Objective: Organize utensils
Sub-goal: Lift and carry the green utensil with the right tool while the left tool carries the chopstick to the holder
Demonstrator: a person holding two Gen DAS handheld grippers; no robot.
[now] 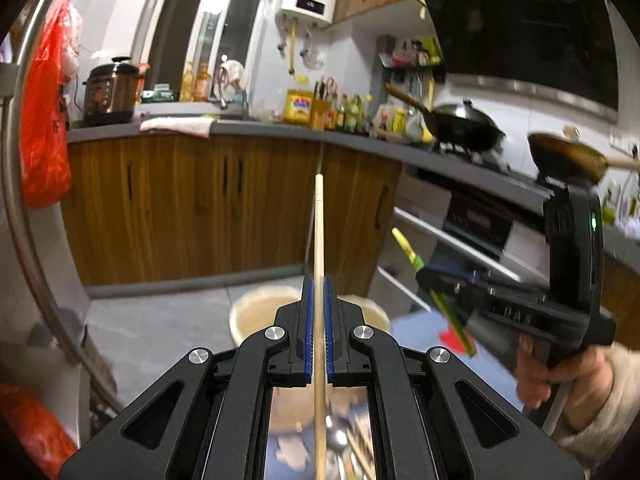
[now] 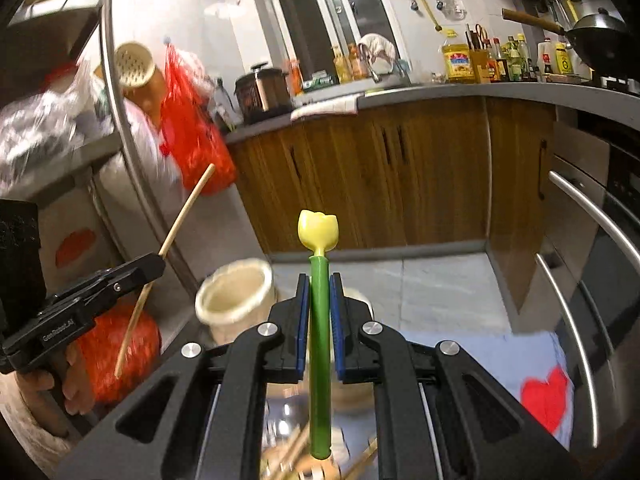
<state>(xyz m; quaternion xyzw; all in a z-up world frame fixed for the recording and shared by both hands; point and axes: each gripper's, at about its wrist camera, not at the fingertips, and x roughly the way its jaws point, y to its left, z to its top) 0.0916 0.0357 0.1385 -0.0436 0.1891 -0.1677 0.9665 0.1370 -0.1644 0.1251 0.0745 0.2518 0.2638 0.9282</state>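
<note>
Both jaws are clamped: the left gripper (image 1: 319, 312) pinches a wooden chopstick (image 1: 318, 240), the right gripper (image 2: 320, 312) a green utensil with a yellow tulip end (image 2: 319, 232). Both are held aloft over a cream holder (image 2: 234, 300), which is blurred. Either thin stem could pivot in its pads and miss that opening.

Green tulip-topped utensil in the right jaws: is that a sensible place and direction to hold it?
Yes. The right gripper clamps the green tulip-topped utensil on its straight round stem, below the yellow tulip head, pads on opposite sides. The stem is even and narrow; the flared head would slip.
</note>
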